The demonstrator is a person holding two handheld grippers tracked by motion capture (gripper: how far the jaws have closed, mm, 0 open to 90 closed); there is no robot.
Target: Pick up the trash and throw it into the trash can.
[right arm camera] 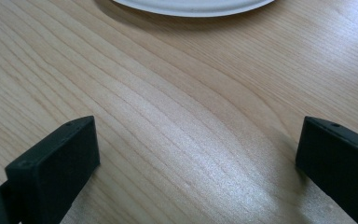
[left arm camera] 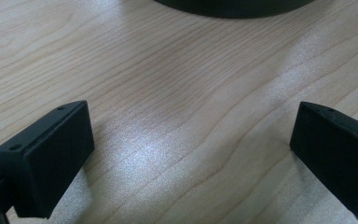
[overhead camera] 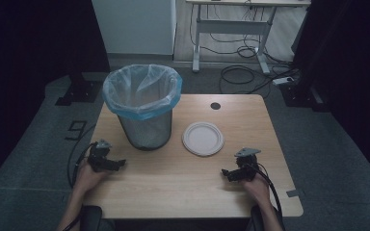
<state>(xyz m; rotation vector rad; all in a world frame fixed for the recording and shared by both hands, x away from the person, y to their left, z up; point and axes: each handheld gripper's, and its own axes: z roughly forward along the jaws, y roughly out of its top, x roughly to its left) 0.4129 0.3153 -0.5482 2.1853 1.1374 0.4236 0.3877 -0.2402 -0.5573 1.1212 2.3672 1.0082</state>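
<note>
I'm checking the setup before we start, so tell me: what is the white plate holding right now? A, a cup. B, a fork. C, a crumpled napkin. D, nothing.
D: in the high view the white plate lies bare on the table, beside the lined bin.

Light wood-grain table (overhead camera: 173, 178), white plate (overhead camera: 203, 138), black mesh bin (overhead camera: 147, 132), blue liner (overhead camera: 125, 103)

A dim room with grey carpet (overhead camera: 318, 144), dark curtains (overhead camera: 29, 48) on both sides, a pale wall panel (overhead camera: 135, 24), and a desk (overhead camera: 241, 19) above tangled floor cables (overhead camera: 243, 72).
</note>
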